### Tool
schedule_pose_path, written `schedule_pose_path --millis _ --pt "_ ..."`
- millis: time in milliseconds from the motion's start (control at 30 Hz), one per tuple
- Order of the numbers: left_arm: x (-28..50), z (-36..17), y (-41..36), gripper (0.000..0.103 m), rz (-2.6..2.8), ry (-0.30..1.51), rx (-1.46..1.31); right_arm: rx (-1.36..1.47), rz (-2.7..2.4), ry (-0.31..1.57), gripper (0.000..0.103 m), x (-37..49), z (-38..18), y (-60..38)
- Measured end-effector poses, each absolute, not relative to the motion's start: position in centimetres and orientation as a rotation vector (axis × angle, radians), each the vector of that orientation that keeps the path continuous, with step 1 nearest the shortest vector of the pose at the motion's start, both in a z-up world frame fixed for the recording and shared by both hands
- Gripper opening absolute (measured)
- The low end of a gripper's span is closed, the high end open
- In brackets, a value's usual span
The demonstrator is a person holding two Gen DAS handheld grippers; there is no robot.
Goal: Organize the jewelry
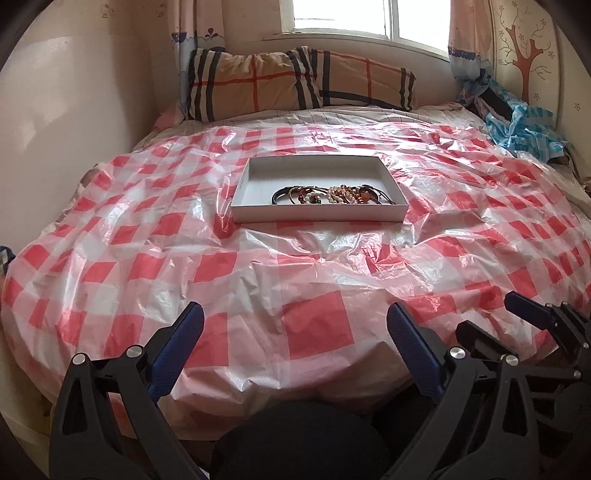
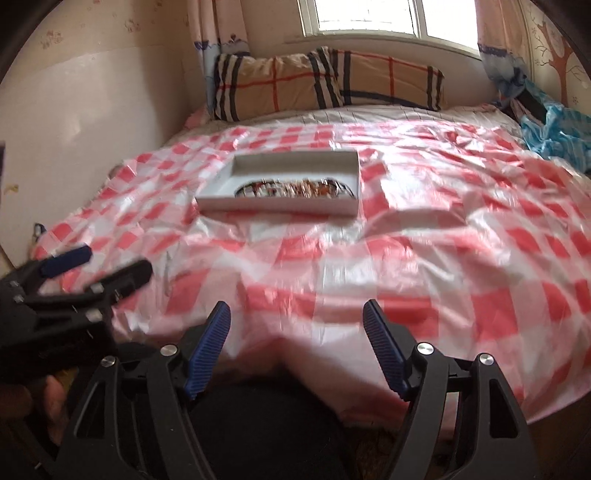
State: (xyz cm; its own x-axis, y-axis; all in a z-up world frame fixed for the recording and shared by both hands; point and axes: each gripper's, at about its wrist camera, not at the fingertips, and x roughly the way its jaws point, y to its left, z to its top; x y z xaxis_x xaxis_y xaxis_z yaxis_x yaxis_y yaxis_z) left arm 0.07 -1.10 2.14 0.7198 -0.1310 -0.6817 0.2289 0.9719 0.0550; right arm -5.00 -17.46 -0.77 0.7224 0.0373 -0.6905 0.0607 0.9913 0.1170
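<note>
A shallow white box lies in the middle of the bed, on a red-and-white checked plastic sheet. Bracelets and beaded jewelry sit bunched along the box's near side. My left gripper hangs over the bed's near edge, well short of the box, open with nothing between its blue pads. My right gripper shows beside it at the right. In the blurred right wrist view the box and jewelry lie ahead to the left. There my right gripper stands open and empty, and my left gripper is at the left.
A plaid pillow lies at the head of the bed under the window. Crumpled blue plastic sits at the far right corner. A pale wall runs along the bed's left side. The sheet is wrinkled around the box.
</note>
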Motion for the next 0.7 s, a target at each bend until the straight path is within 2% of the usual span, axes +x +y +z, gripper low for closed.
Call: schedule_pose_path --millis 67,267,700 --pt "0.0 2.0 -1.1 0.095 -0.189 0.750 0.140 0.122 -0.031 0.741 0.076 -5.5 -0.4 -17.3" --pt "-0.5 2.0 -1.1 0.095 -0.183 0.733 0.142 0.137 -0.080 0.716 0.080 -5.9 -0.3 -17.9" --pt "0.4 1.5 -0.4 0.095 -0.169 0.761 0.120 0.118 -0.105 0.732 0.083 -5.5 -0.7 -17.9"
